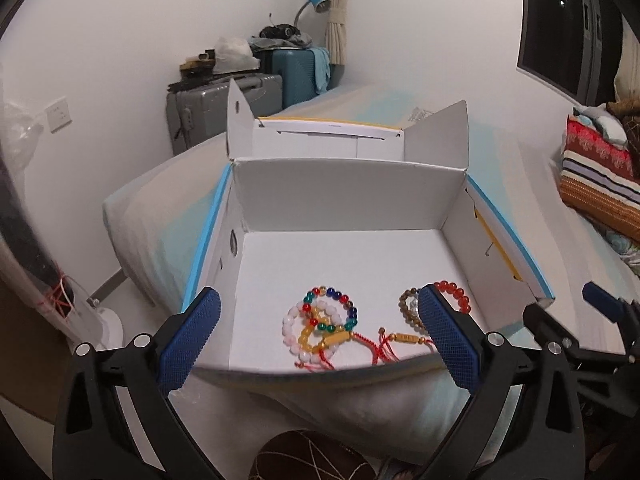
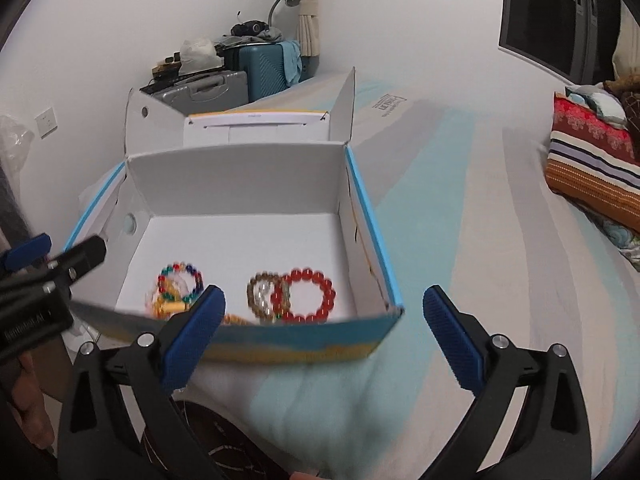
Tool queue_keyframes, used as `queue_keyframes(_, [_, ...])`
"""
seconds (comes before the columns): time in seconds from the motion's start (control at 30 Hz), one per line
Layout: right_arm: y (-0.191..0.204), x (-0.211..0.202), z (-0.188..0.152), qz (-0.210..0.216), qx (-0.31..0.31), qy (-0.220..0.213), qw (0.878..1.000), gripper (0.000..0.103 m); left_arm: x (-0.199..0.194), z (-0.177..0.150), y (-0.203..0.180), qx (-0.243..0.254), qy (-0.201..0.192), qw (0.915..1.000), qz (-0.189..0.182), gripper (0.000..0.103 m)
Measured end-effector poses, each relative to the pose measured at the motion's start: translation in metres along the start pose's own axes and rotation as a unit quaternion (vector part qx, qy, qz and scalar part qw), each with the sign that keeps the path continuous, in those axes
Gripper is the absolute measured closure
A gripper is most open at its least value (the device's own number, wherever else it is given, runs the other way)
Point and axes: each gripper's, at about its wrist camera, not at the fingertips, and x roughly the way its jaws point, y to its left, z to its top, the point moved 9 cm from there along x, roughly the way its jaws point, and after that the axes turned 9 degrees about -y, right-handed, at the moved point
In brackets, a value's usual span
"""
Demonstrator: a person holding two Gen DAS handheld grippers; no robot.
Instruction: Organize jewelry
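With the left gripper (image 1: 320, 340) and right gripper (image 2: 324, 336) both spread empty, the light, slippery bead bracelets (image 2: 302, 296) by the box's (image 2: 240, 184) near edge looked best pinched across one strand.

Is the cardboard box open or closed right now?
Open. The box has its lid flaps standing up behind it, and the bracelets lie uncovered on its floor.

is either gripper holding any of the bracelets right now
No. The left gripper and right gripper are both open with nothing between their pads; the bracelets lie in the box.
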Motion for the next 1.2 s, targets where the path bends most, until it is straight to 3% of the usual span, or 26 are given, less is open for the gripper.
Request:
queue_keyframes(0.37, [0.006,-0.004,-0.022,0.006,0.001,0.016,1.000,0.008,-0.004,-0.025,-0.007,0.024,0.013,0.9996,-0.003,0.006])
queue_keyframes(1.2, [0.005,0.001,-0.024,0.009,0.006,0.025,1.000,0.008,-0.004,-0.028,-0.005,0.036,0.015,0.9991,0.018,0.006])
